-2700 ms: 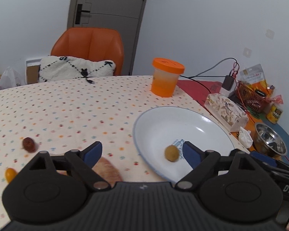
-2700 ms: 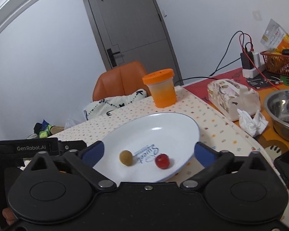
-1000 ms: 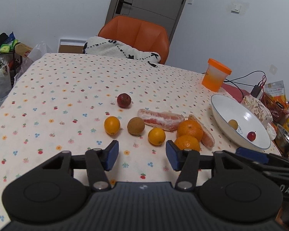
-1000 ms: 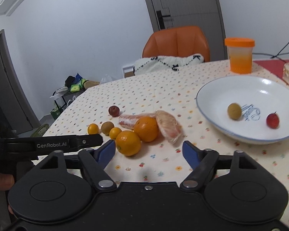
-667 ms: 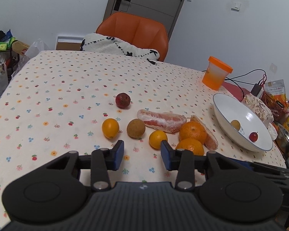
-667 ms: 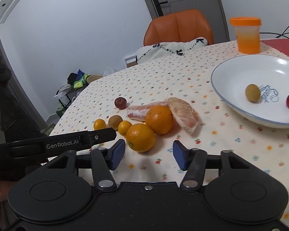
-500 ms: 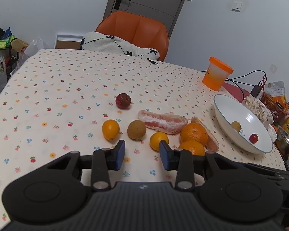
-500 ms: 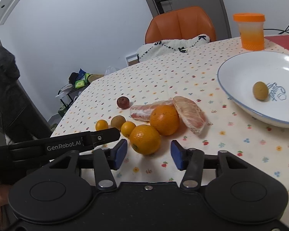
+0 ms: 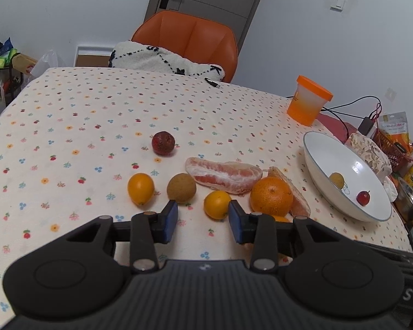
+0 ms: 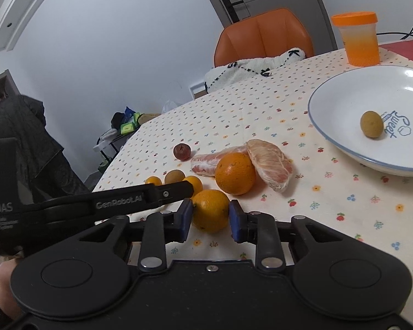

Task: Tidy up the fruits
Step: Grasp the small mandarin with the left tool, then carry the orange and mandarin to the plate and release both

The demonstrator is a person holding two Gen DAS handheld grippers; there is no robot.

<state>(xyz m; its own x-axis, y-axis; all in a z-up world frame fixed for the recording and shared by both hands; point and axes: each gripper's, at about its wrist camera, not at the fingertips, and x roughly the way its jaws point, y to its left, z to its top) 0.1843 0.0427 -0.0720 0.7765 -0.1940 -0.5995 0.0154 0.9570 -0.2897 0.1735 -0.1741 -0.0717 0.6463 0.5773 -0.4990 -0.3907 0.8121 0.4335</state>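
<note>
In the left wrist view the left gripper point(image 9: 202, 222) sits low in the centre of the frame, its pads apart around nothing, just short of a small orange point(image 9: 217, 205) on the desk point(image 9: 68, 115); the white plate point(image 9: 316, 170) at right holds two small fruits. In the right wrist view the right gripper point(image 10: 209, 220) is clamped on an orange point(image 10: 210, 210) at lower centre, with the plate at upper right

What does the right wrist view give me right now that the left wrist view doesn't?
Right wrist only: the right tongs closed around the near orange, which the left view mostly hides. Left wrist only: the left tongs open and empty, just short of a small orange fruit. Both show the white plate holding a brownish fruit.
</note>
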